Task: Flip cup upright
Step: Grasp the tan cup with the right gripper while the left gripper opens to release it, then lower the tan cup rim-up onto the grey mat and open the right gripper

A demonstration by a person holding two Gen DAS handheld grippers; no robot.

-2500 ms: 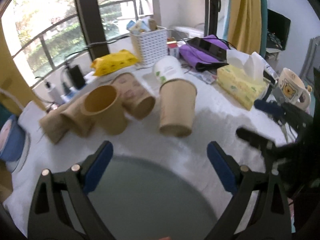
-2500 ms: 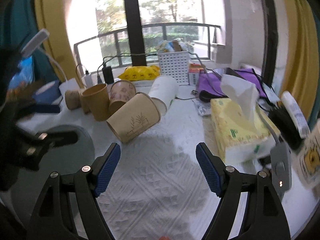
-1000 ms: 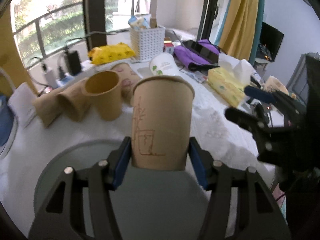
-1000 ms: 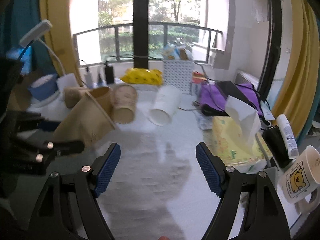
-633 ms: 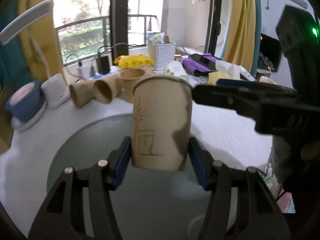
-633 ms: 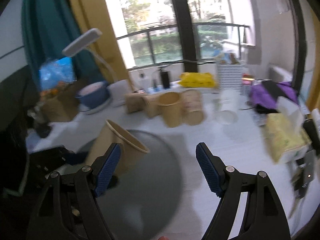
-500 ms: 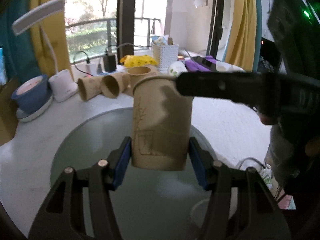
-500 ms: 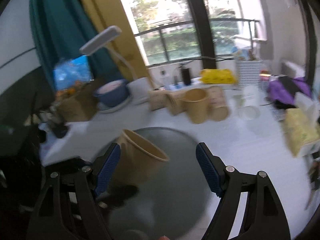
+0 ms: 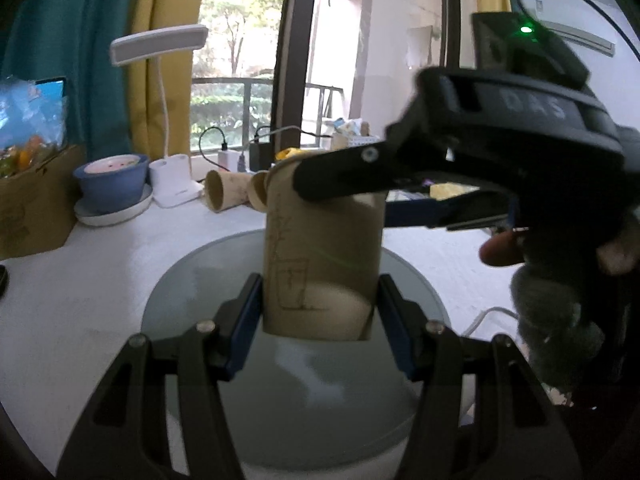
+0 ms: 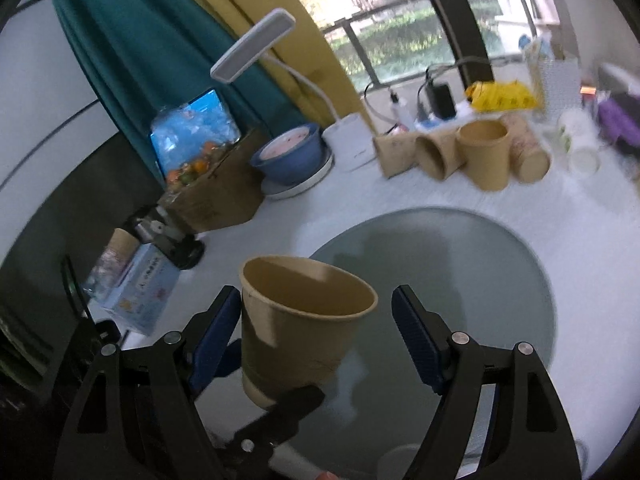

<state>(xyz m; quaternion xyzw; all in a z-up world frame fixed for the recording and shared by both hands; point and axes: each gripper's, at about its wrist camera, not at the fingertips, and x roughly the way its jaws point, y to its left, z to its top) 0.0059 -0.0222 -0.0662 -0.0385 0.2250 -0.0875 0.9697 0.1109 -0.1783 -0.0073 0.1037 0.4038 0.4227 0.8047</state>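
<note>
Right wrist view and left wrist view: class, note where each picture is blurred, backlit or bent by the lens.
Right wrist view: the row of paper cups at the back is smeared by motion blur, while the held cup is sharper; the window frame curves with fisheye distortion. Left wrist view: the bright window backlights the scene, leaving the right gripper a dark, soft silhouette across the held cup.

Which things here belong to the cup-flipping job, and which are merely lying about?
Part of the job:
brown paper cup
left gripper, shut on it
right gripper, open around it
grey round mat

Lying about:
desk lamp
blue bowl
other paper cups
cardboard box
</note>
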